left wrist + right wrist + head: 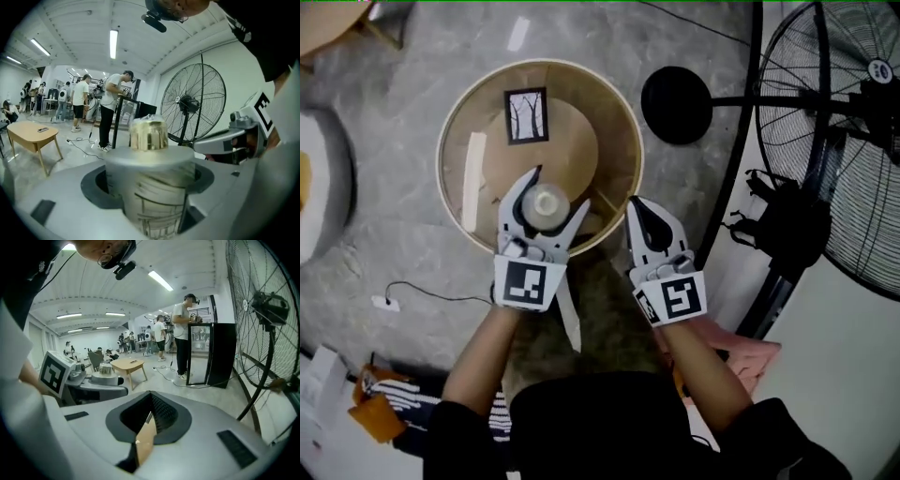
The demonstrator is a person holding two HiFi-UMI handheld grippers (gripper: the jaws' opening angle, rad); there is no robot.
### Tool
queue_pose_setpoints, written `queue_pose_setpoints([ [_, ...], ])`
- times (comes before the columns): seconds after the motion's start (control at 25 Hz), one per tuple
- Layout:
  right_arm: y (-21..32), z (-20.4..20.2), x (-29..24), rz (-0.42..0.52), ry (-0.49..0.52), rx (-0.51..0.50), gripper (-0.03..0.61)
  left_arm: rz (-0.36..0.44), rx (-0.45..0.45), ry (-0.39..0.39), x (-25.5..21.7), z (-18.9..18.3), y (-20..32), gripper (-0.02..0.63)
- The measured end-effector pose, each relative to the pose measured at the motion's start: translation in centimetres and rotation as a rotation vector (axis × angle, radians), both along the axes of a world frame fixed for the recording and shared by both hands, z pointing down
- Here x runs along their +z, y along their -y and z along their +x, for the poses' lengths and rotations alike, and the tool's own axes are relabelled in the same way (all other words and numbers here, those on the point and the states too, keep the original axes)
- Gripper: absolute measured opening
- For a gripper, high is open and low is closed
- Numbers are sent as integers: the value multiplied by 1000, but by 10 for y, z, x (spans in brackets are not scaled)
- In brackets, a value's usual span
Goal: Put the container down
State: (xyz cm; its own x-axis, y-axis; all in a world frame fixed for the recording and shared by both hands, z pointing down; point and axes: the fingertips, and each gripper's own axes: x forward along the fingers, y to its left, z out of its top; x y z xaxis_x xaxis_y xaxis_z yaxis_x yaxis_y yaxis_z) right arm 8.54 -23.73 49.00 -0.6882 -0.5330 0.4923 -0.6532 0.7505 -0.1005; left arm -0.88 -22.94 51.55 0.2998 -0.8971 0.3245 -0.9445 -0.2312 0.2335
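Observation:
In the head view my left gripper is shut on the container, a pale cylinder with a flat lid and a gold cap. It hangs over the near part of a round wooden table with a raised rim. The left gripper view shows the container upright between the grey jaws, with line drawings on its wall. My right gripper sits just right of the table rim. Its jaws are shut on a thin brown card.
A black-and-white picture card and a pale strip lie on the table. A large standing fan with a black round base stands to the right. A cable with a plug lies on the floor at left. People stand in the background.

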Motion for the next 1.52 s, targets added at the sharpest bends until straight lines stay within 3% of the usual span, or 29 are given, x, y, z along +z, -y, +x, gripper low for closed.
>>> queue_pose_setpoints([
  [0.28, 3, 10, 79, -41, -80, 59, 21, 7, 101, 73, 75, 1, 22, 347],
  [0.56, 8, 19, 147, -79, -105, 112, 21, -2, 181, 80, 154, 16, 47, 347],
  [1.08, 14, 55, 213, -105, -107, 222, 21, -44, 311, 101, 259, 65, 84, 347],
  [1.52, 9, 61, 238, -139, -111, 253, 21, -71, 372, 140, 304, 86, 91, 348],
])
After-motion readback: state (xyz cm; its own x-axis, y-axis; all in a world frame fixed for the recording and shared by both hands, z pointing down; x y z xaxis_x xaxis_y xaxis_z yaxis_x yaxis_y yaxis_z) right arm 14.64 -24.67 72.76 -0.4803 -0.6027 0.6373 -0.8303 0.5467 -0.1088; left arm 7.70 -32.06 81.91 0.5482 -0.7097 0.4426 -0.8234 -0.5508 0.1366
